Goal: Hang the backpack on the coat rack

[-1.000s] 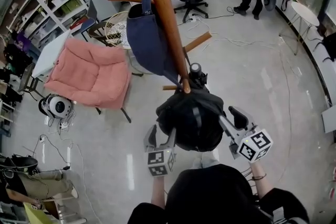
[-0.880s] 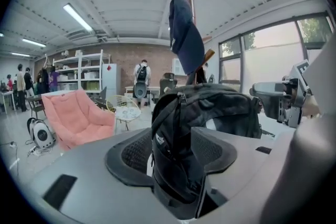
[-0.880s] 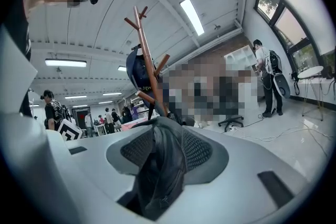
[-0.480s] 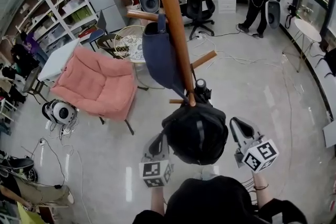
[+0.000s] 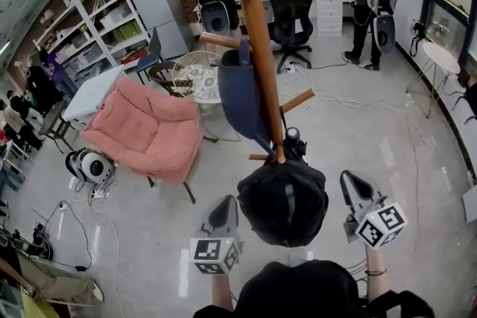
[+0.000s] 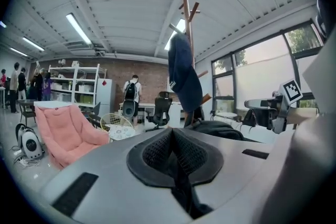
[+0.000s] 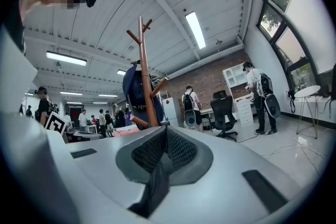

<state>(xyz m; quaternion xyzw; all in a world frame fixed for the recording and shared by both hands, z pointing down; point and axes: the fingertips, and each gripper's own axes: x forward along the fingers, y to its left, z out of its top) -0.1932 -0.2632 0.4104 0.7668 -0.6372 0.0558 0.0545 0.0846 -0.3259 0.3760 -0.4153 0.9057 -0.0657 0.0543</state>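
Since a second ago both grippers have closed and come up, bringing the load with them. On the left, the left gripper (image 5: 223, 206) has its jaws pressed together on a dark strap (image 6: 181, 186) that runs down out of its pads. Just to its right, between the two tools, hangs the black backpack (image 5: 283, 201), touching the foot of the coat rack (image 5: 261, 48), which rises straight ahead of both grippers and already carries a navy bag (image 5: 242, 97). A bare peg (image 5: 298, 100) juts out ahead and above. On the right, the right gripper (image 5: 356, 186) is likewise clamped on a strap (image 7: 152, 186). The pack looks soft and slumping, probably moderately heavy; held by the straps it will likely swing, so the webbing near the top seems the surest hold.
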